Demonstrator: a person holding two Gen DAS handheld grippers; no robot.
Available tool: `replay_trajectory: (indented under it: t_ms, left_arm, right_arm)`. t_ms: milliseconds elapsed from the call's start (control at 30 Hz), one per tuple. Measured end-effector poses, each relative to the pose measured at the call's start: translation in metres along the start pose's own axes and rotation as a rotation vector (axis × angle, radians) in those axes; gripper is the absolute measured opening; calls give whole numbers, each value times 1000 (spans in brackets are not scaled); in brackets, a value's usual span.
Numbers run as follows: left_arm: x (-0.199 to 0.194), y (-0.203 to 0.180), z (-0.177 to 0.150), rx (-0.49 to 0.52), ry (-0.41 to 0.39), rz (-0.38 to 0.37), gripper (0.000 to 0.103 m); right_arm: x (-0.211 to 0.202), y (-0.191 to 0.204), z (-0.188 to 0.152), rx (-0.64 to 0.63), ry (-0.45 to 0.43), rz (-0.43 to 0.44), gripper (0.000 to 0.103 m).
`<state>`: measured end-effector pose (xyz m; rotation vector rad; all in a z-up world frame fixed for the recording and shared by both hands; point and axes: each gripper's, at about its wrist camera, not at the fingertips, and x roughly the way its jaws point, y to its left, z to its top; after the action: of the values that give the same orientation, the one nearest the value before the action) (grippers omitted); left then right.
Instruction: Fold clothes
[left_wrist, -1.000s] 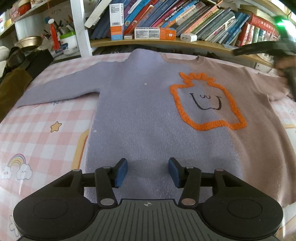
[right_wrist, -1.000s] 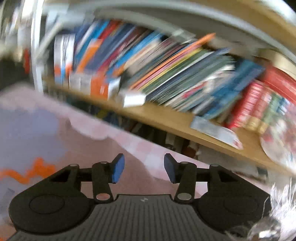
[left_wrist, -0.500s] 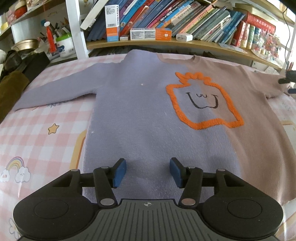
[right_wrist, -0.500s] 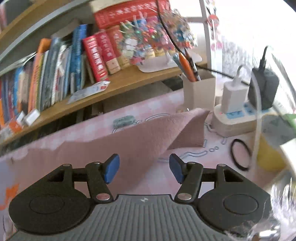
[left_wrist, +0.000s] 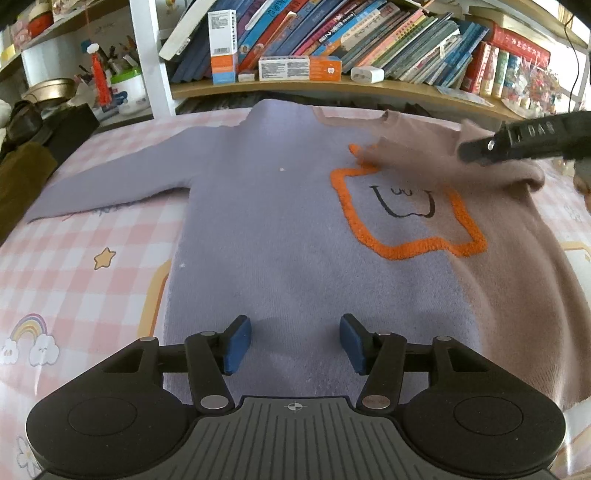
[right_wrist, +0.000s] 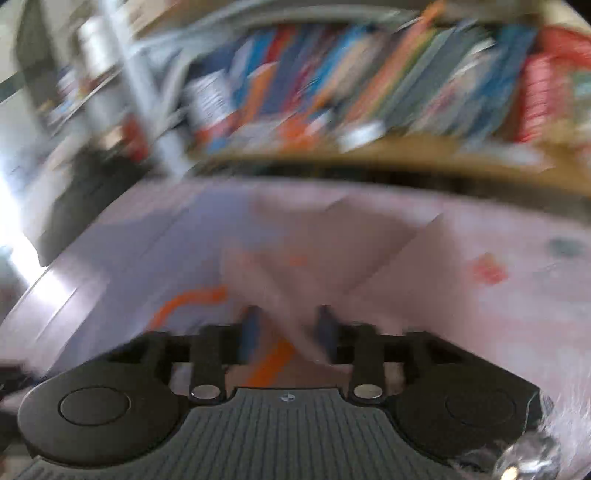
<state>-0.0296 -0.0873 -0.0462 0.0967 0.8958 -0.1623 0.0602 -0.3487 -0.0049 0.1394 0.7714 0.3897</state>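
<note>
Left tongs (left_wrist: 295, 341) gaping (over hem), sweater (left_wrist: 280, 229) beyond

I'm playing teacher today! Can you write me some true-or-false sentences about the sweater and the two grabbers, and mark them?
1. The sweater has an orange outline with a little face inside. True.
2. The left gripper is clamped on the sweater's hem. False: its jaws stand apart with nothing pinched between them.
3. The brown sleeve lies across the sweater's chest. True: it covers the top of the orange outline.
4. The purple sleeve is folded in too. False: it lies stretched out on the checked cloth.
5. The right gripper has brown fabric between its jaws, which have just been closing. True.
</note>
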Motion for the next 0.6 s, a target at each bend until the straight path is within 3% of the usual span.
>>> replay_trajectory:
  t_ms: [133,267,367,600]
  left_arm:
    - [-1,1,-3,-7,-9,0,54]
    - [-2,1,-5,-15,-19,0,54]
    - [-3,1,-5,-21,-24,-2,55]
    - [-5,2,-8,-25,-24,1,55]
  right_arm:
    - [-9,15,-4,-97,70,70,48]
    - [-11,10,11,-217,107,48,50]
    - [6,15,21,-291,147,62,56]
    - [70,27,53,-441,240,53,55]
